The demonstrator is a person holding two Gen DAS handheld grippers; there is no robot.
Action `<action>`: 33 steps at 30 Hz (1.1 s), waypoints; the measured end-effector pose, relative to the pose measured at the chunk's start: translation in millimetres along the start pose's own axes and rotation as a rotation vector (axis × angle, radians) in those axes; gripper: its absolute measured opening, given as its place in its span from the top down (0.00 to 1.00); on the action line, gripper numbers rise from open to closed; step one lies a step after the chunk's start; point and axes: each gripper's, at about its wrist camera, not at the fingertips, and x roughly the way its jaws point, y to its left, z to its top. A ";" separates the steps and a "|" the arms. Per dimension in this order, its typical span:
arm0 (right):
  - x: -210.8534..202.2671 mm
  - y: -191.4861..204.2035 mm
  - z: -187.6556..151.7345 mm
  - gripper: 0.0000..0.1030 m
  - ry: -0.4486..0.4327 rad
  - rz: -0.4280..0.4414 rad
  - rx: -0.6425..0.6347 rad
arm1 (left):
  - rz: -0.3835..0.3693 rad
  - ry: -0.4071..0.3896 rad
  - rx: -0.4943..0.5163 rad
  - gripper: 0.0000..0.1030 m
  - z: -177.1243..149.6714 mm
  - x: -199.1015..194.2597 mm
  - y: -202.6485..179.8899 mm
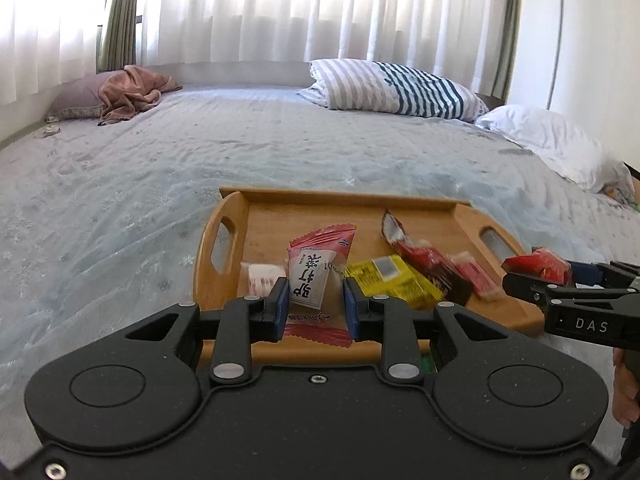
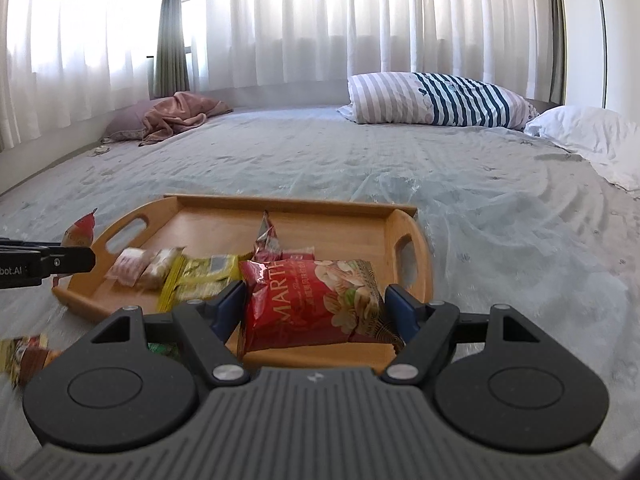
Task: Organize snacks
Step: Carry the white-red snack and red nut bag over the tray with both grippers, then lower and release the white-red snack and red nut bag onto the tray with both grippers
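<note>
A wooden tray [image 1: 436, 210] with two handle slots lies on the bed and also shows in the right wrist view [image 2: 348, 232]. In it lie a yellow packet [image 1: 394, 282], a dark red packet [image 1: 436, 264] and a small pink-white packet [image 1: 262, 276]. My left gripper [image 1: 316, 304] is shut on a red-and-white snack packet [image 1: 316, 276] above the tray's near edge. My right gripper [image 2: 316, 312] is shut on a red MARTH nut packet [image 2: 316, 304] over the tray's near right part. The right gripper also shows in the left wrist view [image 1: 536, 276].
The tray rests on a pale grey-blue bedsheet [image 1: 140, 208]. Loose packets [image 2: 24, 354] lie on the sheet near left of the tray. A striped pillow [image 2: 436, 98], a white pillow [image 2: 588, 132] and a pink blanket [image 2: 180, 114] lie at the far side, under white curtains.
</note>
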 end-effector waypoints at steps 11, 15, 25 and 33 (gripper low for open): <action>68.9 -15.2 36.5 0.26 0.078 -0.009 0.068 | 0.031 0.032 -0.049 0.74 36.1 62.1 16.0; 95.1 -16.9 44.9 0.26 0.108 -0.029 0.071 | 0.038 0.035 -0.055 0.74 45.2 87.3 18.7; 137.6 -12.9 53.3 0.25 0.167 -0.018 0.067 | 0.057 0.071 -0.051 0.74 51.8 135.6 23.6; 152.5 -9.7 50.9 0.25 0.191 -0.022 0.063 | 0.081 0.099 -0.030 0.74 47.3 154.3 26.5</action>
